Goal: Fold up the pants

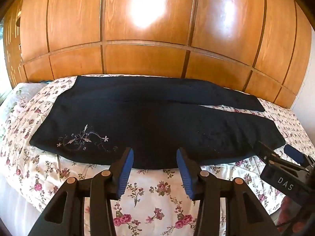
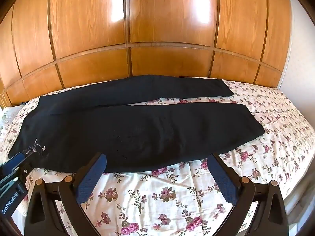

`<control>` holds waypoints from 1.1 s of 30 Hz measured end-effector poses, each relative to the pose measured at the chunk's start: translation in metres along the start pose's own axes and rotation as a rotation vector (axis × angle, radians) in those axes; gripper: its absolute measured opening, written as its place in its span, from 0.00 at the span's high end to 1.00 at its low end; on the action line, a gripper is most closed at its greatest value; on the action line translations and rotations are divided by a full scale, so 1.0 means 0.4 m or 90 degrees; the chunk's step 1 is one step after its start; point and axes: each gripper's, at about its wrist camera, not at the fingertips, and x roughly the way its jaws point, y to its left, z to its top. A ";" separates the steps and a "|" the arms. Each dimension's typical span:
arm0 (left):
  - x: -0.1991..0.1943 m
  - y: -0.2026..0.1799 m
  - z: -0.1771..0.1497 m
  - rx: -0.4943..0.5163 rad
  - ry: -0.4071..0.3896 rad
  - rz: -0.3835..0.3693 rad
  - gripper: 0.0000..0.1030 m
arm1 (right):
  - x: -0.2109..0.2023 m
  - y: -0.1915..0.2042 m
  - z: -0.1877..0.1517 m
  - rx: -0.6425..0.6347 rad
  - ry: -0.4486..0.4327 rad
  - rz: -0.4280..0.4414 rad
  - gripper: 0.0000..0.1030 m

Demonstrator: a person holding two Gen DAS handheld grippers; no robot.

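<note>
Dark navy pants lie flat across the bed, waist at the left, both legs running to the right. Pale floral embroidery marks the near hip. The pants also fill the right wrist view, legs spread apart at the hems. My left gripper is open and empty, its blue pads just above the near edge of the pants at mid-length. My right gripper is open wide and empty at the near edge of the front leg. Each gripper shows in the other's view: the right gripper and the left gripper.
The floral quilt covers the bed. A glossy wooden wardrobe stands right behind the bed. A pillow lies at the left end. A white wall is at the right.
</note>
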 end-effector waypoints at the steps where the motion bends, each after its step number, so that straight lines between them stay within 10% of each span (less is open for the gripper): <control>1: 0.001 -0.001 0.000 0.001 0.001 0.001 0.55 | 0.000 0.000 -0.002 -0.001 0.000 0.000 0.00; 33: 0.008 0.004 -0.005 0.005 0.008 0.007 0.55 | 0.009 0.003 -0.005 -0.007 0.007 0.003 0.00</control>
